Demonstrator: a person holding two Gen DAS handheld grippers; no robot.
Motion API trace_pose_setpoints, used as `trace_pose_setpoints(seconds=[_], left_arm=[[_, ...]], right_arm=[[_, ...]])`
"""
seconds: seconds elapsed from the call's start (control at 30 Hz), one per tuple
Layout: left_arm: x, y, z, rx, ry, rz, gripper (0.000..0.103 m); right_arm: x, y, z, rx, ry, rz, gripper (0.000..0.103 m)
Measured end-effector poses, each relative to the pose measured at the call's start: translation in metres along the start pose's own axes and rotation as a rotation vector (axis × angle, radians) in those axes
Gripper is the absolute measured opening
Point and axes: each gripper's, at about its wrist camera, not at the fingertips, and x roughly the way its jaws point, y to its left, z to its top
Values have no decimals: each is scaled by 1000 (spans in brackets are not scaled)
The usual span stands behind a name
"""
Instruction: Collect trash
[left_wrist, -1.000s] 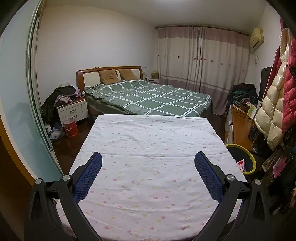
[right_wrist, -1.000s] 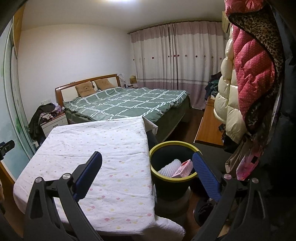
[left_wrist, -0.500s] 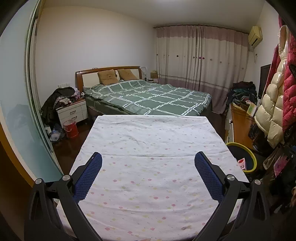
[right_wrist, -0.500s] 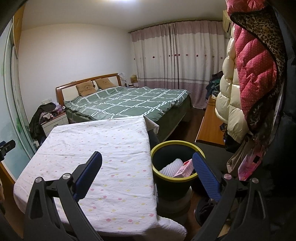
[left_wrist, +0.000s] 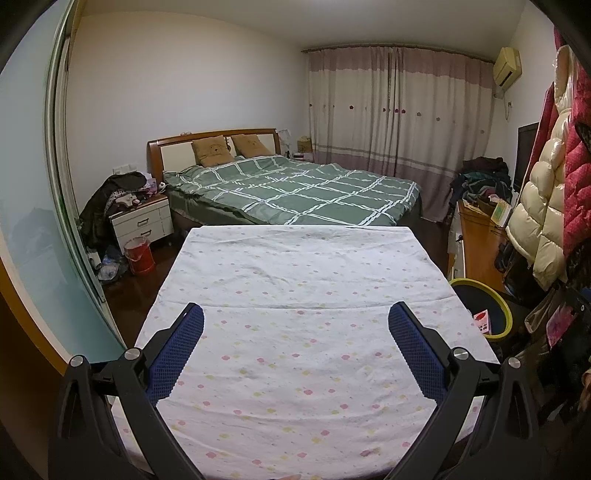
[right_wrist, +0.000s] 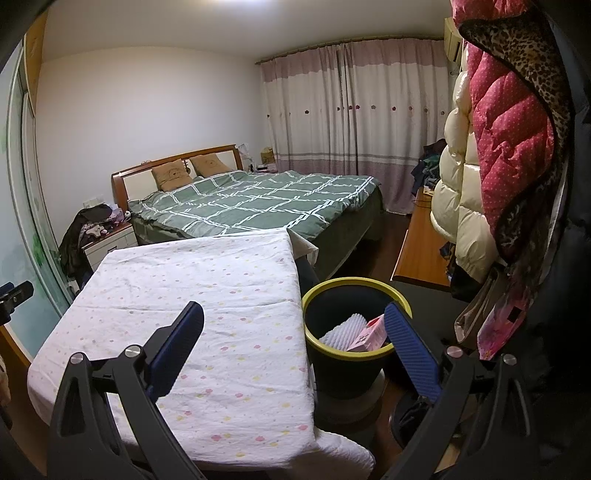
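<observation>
Little has shifted over the last second: both the left gripper (left_wrist: 295, 325) and right gripper (right_wrist: 294, 325) hover spread and empty above the bare table (right_wrist: 207, 280), the trash (right_wrist: 364, 332) already in the bin (right_wrist: 325, 291).

A table (left_wrist: 295, 288) fills the foreground, covered edge to edge by a white cloth (right_wrist: 207, 295) with small pink and yellow dots, creased across its middle. The cloth's top is bare. Off the table's right edge, a black bin (right_wrist: 345, 376) with a yellow rim stands on the dark wooden floor (left_wrist: 125, 310).
</observation>
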Motion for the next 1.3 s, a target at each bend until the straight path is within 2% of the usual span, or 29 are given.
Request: trace_pose_setpoints(seconds=[1.3], left_arm=[[5,-2,-5,8,12,-8,98]], right_arm=[[4,-1,-5,8,7,-1,93]])
